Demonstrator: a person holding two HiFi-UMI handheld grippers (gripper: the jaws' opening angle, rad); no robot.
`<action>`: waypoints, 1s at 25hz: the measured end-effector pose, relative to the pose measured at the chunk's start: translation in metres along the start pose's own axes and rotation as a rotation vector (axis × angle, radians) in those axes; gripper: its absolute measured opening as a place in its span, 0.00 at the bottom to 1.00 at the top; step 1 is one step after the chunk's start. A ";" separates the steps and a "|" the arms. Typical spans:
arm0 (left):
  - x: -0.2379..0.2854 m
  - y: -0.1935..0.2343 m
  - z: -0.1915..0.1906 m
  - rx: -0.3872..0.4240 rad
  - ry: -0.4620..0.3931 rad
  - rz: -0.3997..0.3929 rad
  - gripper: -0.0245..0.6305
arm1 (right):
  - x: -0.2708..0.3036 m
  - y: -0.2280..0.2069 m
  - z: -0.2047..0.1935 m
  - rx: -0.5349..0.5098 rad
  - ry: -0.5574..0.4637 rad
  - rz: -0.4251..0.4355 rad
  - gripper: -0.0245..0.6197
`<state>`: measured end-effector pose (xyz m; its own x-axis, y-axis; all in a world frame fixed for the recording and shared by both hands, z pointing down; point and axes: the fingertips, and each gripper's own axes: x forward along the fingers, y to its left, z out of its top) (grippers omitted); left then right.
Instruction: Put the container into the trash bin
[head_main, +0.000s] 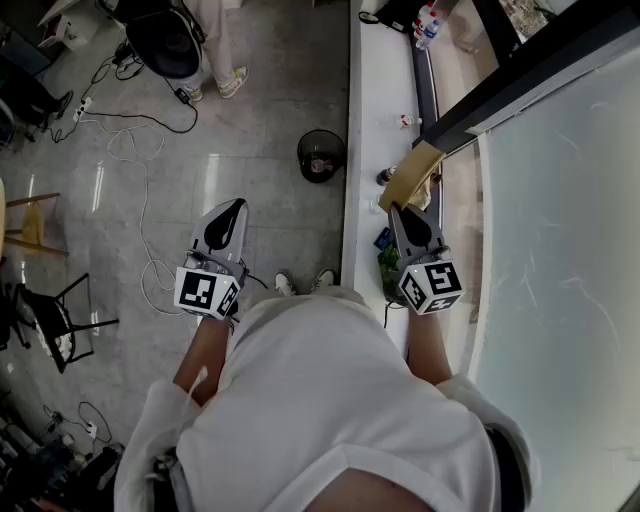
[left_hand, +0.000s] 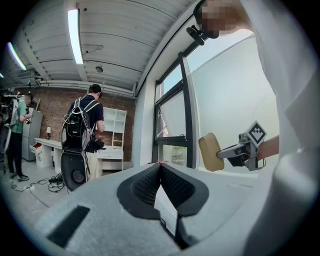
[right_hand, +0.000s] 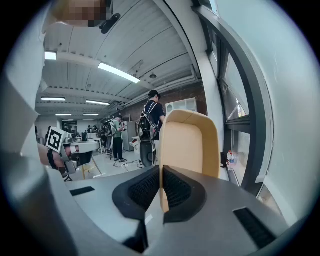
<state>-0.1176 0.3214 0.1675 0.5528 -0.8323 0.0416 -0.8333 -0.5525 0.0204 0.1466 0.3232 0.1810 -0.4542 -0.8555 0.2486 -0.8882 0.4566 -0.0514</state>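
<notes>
Holding the container (head_main: 415, 172) by its thin wall, my right gripper (head_main: 403, 210) has its jaws clenched on it, so it rides clear above the counter (head_main: 372, 100) by the window. The bin (head_main: 321, 155) stands on the floor just left of the counter, so I judge a leftward carry comes next. My left gripper (head_main: 236, 208), jaws closed on nothing, sits over the floor, out of the way.
</notes>
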 end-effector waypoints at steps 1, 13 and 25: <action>0.000 0.000 0.000 -0.001 0.001 0.000 0.07 | -0.001 0.000 0.000 0.000 0.001 0.000 0.07; 0.001 -0.004 -0.001 -0.006 0.005 0.003 0.07 | 0.002 0.001 -0.001 -0.006 0.011 0.022 0.07; 0.014 -0.020 -0.005 0.002 0.029 0.027 0.07 | 0.000 -0.021 -0.002 0.038 -0.026 0.070 0.07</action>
<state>-0.0935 0.3214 0.1729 0.5300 -0.8450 0.0711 -0.8477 -0.5302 0.0166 0.1650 0.3140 0.1838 -0.5161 -0.8283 0.2181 -0.8562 0.5059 -0.1047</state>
